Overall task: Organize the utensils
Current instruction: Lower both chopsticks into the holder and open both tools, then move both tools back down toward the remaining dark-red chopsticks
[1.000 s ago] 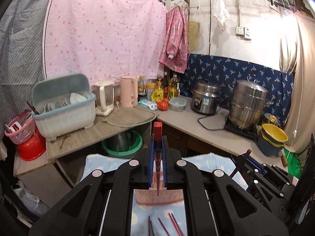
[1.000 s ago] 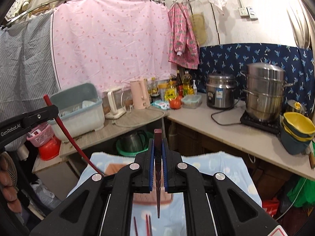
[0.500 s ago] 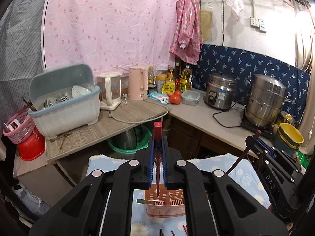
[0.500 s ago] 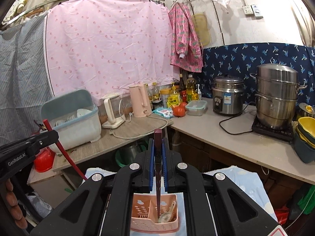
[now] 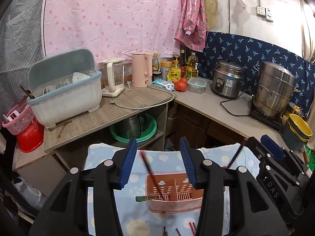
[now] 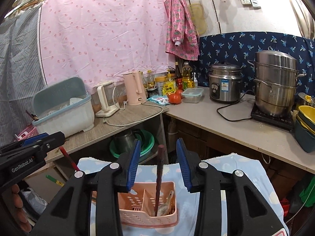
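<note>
Readable markings: "GenRobot.AI" on the left gripper's arm in the right wrist view; "DAS" on the right gripper's arm in the left wrist view.

Left gripper (image 5: pixel 158 161): jaws part open, having just been opening. A red chopstick (image 5: pixel 151 174) stands between the pads, untouched by either, leaning with its lower end in the pink utensil basket (image 5: pixel 177 204).

Right gripper (image 6: pixel 158 163): jaws part open, likewise just opened. A dark chopstick (image 6: pixel 159 179) stands free between the pads, its lower end in the basket's right compartment beside a pale spoon (image 6: pixel 165 206).

The basket rests on a light blue patterned cloth (image 5: pixel 157 161); loose chopsticks (image 5: pixel 177 231) lie on the cloth at the near edge.

Beyond: wooden counter (image 5: pixel 122 110) with dish rack (image 5: pixel 65 96) and pink kettle (image 5: pixel 142 69); rice cooker (image 5: pixel 228 79); steel steamer (image 5: pixel 274 90); pink curtain (image 5: pixel 110 17).
</note>
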